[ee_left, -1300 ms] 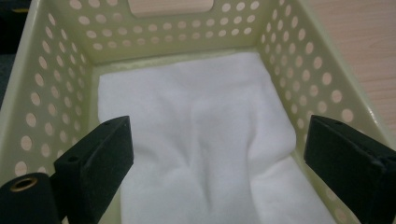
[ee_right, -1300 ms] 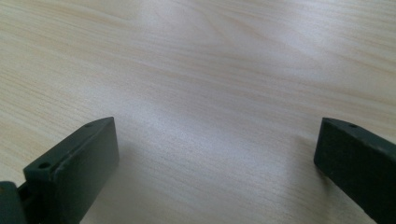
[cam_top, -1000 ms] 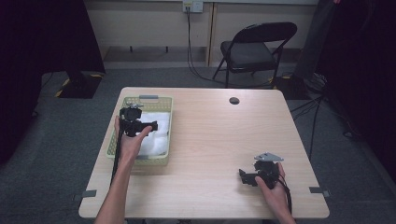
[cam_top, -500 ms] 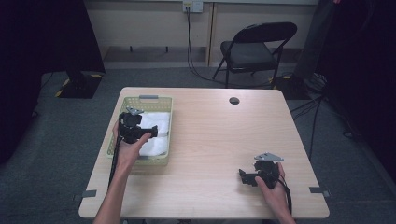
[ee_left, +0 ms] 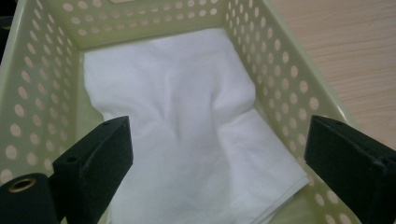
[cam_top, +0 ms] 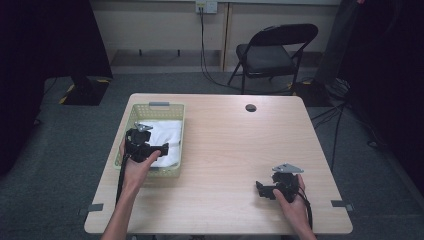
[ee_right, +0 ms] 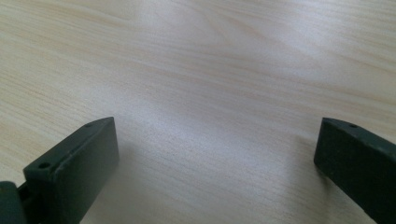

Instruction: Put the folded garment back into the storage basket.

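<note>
A pale yellow perforated basket [cam_top: 130, 118] [ee_left: 289, 70] stands at the table's left, holding a folded white cloth [cam_top: 167, 135] [ee_left: 187, 121]. My left gripper [cam_top: 162, 149] [ee_left: 217, 140] hovers over the basket's near half, jaws wide apart above the cloth and holding nothing. My right gripper [cam_top: 260, 189] [ee_right: 215, 144] rests low over bare wood near the table's front right, its jaws spread wide and nothing between them.
The light wooden table [cam_top: 235, 150] has a dark round cable hole [cam_top: 250, 107] near its far edge. A black folding chair [cam_top: 272, 50] stands behind the table on grey carpet. Dark curtains hang at both sides.
My left gripper has drawn back toward the near end of the basket over the cloth. The right gripper has stayed in place.
</note>
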A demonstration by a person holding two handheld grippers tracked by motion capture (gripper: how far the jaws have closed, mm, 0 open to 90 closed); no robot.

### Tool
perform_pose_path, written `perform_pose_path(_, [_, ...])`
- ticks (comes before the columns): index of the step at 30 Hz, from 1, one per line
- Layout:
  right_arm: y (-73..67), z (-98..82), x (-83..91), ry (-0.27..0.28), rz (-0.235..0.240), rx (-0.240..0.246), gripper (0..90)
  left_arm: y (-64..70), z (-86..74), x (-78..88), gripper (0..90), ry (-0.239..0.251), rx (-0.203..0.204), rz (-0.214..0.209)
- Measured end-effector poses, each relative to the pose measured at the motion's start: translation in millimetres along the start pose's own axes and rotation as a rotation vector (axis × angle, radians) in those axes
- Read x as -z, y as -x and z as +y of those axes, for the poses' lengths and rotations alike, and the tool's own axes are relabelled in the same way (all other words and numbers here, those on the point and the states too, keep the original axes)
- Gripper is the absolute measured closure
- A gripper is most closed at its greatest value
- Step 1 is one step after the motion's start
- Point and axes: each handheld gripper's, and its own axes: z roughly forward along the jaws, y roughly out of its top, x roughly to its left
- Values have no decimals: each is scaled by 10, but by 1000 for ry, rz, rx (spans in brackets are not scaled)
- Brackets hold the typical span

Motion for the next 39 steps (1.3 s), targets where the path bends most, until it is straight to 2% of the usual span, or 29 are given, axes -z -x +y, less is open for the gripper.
perform_pose_path(4, [0, 0, 0, 0, 0, 0, 0, -12, -38, 30, 72, 0, 2, -3])
perform_pose_path(7, [0, 0, 0, 0, 0, 0, 0, 3, -76, 65, 73, 7, -3, 12])
perform_pose_path(9, [0, 0, 0, 0, 0, 0, 0, 30, -113, 117, 73, 27, -10, 3])
perform_pose_path(13, [0, 0, 0, 0, 0, 0, 0, 56, -150, 144, 81, 28, -17, 0])
perform_pose_path(19, [0, 0, 0, 0, 0, 0, 0, 60, -228, 209, 103, 47, 30, -2])
perform_pose_path(24, [0, 0, 0, 0, -1, -1, 0, 105, -302, 239, 95, 41, 7, -12])
perform_pose_path(28, [0, 0, 0, 0, -1, 0, 0, 123, -339, 278, 85, 41, 7, -21])
perform_pose_path(31, [0, 0, 0, 0, 0, 0, 0, 139, -371, 286, 85, 28, -23, -21])
perform_pose_path(35, [0, 0, 0, 0, -1, 0, 0, 131, -437, 315, 85, 24, -27, -25])
perform_pose_path(39, [0, 0, 0, 0, -1, -1, 0, 110, -487, 369, 84, 29, -14, -32])
